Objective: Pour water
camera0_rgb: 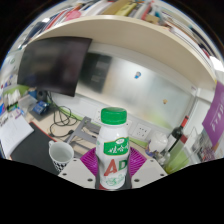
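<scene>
A white bottle (113,155) with a green cap and a green and red label stands upright between my gripper's (112,170) two purple pads (89,163). Both pads press against its sides, so the gripper is shut on it. The bottle appears lifted above the desk. A white paper cup (61,153) with a ribbed wall stands on the desk to the left of the bottle, a little beyond my left finger. The bottle's base is hidden behind the gripper body.
A dark monitor (62,63) sits behind the cup on the desk (40,125), with cables and small items beneath it. A white wall with a socket lies straight ahead. Purple and green objects (214,118) stand at the right.
</scene>
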